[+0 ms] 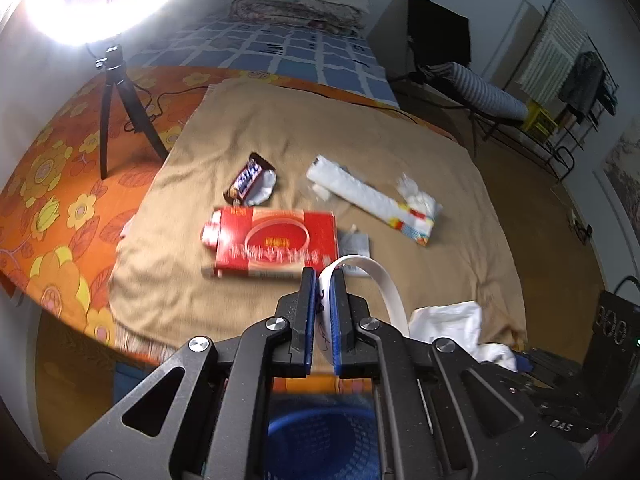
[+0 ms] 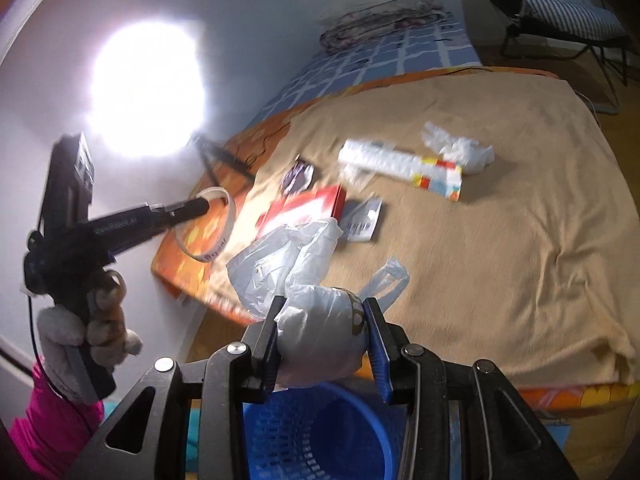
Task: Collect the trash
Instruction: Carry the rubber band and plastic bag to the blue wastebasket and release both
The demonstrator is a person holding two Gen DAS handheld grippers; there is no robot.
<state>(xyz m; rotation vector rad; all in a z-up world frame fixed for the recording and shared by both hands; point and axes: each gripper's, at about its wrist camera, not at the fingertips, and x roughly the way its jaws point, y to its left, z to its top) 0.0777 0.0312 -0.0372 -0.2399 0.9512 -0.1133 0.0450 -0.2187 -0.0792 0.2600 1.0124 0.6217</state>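
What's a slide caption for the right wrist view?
Right gripper clamps a crumpled white plastic bag above the blue mesh basket.

A bedroom in a home. A bed with an orange flowered sheet and a tan blanket fills the room, folded quilts piled at its far end. Clothes hang on a drying rack beside a wooden floor.

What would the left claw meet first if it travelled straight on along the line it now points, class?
Probably the red box on the tan blanket: it lies just beyond the left claw, which is shut on a white band. Depth is uncertain; the small white label lies close by.
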